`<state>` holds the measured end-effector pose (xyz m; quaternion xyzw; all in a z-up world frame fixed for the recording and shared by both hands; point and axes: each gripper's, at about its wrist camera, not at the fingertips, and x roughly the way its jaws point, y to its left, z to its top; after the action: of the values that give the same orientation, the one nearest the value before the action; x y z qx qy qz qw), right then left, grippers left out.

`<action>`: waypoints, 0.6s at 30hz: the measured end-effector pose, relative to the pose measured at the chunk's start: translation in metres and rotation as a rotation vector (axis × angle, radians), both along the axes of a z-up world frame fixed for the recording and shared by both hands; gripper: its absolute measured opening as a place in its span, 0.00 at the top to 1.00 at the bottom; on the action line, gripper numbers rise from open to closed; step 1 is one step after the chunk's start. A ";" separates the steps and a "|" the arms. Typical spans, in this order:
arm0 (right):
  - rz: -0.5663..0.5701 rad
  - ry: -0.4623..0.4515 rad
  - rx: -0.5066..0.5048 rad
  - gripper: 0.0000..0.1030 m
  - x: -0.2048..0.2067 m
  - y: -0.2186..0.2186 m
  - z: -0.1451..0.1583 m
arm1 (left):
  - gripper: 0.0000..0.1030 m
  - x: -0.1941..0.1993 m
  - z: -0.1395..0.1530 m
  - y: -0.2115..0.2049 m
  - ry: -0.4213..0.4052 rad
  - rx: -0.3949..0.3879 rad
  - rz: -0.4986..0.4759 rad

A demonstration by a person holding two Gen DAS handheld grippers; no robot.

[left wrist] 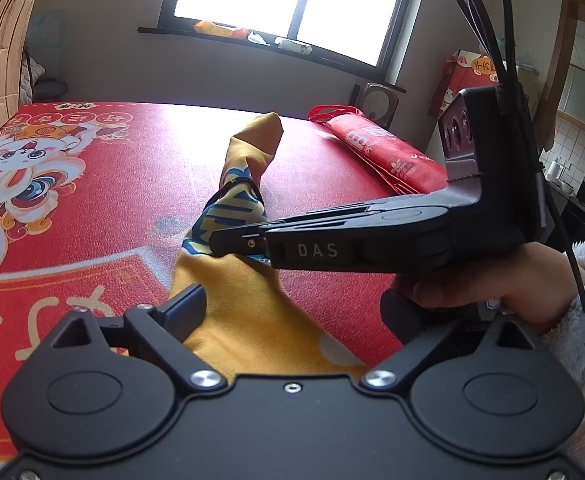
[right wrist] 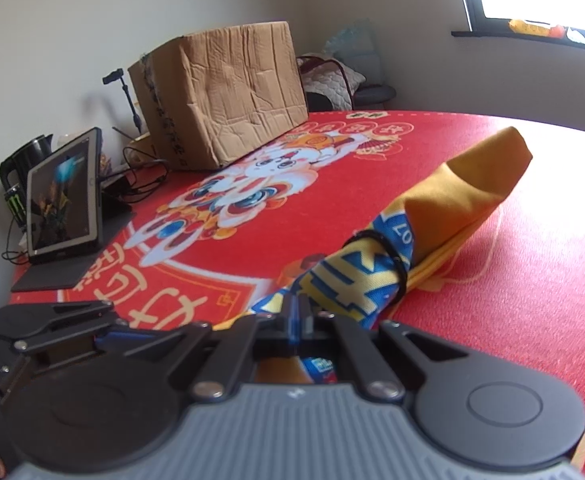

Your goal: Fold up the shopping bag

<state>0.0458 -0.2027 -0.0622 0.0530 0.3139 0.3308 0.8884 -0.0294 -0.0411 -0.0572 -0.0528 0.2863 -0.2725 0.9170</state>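
2 tongs: right tongs (right wrist: 300, 312) pinch the yellow bag (right wrist: 464, 196) (black-banded); left tongs (left wrist: 280, 304) gape wide, empty.

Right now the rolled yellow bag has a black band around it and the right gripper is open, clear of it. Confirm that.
Not quite. The black band does wrap the rolled yellow bag, but the right gripper is shut on the bag's printed end, not open or clear. The right wrist view shows it, and the left wrist view agrees.
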 end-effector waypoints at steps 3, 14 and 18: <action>0.001 0.011 0.015 1.00 0.001 -0.001 0.000 | 0.00 -0.003 0.005 0.011 0.010 -0.066 0.038; 0.004 0.044 0.062 1.00 0.006 -0.007 -0.002 | 0.00 -0.015 0.039 0.052 0.088 -0.065 0.117; 0.004 0.027 0.042 1.00 0.003 -0.004 -0.001 | 0.00 -0.015 0.056 0.083 0.066 -0.074 0.233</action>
<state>0.0488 -0.2065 -0.0628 0.0754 0.3192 0.3383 0.8821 -0.0445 0.0416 -0.0010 -0.1283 0.2982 -0.1725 0.9300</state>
